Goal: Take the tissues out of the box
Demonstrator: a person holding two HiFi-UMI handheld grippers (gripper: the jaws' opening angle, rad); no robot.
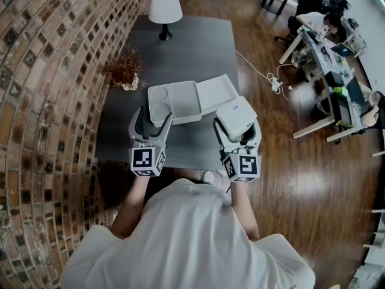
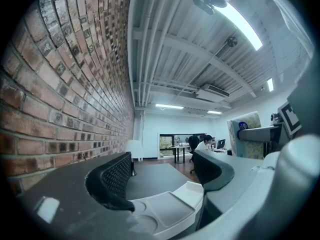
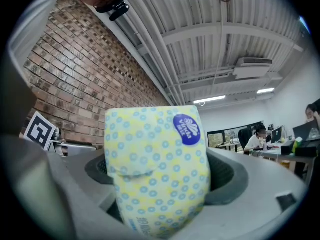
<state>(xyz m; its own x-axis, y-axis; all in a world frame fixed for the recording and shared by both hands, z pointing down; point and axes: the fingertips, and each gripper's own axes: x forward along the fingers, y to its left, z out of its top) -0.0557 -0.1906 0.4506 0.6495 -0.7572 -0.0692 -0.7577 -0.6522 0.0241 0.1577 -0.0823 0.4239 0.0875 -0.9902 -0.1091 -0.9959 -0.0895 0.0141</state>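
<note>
From above, a dark bench (image 1: 192, 47) ran along the brick wall. A lamp (image 1: 165, 8) stood at its far edge and a dried plant (image 1: 124, 70) at its left edge. An open white box (image 1: 174, 101) lay toward the near edge, its lid (image 1: 216, 94) folded flat to the right. The left gripper (image 1: 154, 120) hung at the box's near left corner. The right gripper (image 1: 238, 131) held a pack of tissues (image 1: 236, 114) near the bench's near right corner, just beside the lid.

In the left gripper view, the left gripper (image 2: 162, 171) was spread with nothing between its jaws. The box (image 2: 165, 211) sat just below them, and the lamp (image 2: 133, 146) showed far down the bench (image 2: 150, 176).

In the right gripper view, the right gripper (image 3: 157, 179) pinched the pack of tissues (image 3: 155, 149) from both sides. Its wrapper was yellow with blue dots and a blue round label near the top.
</note>
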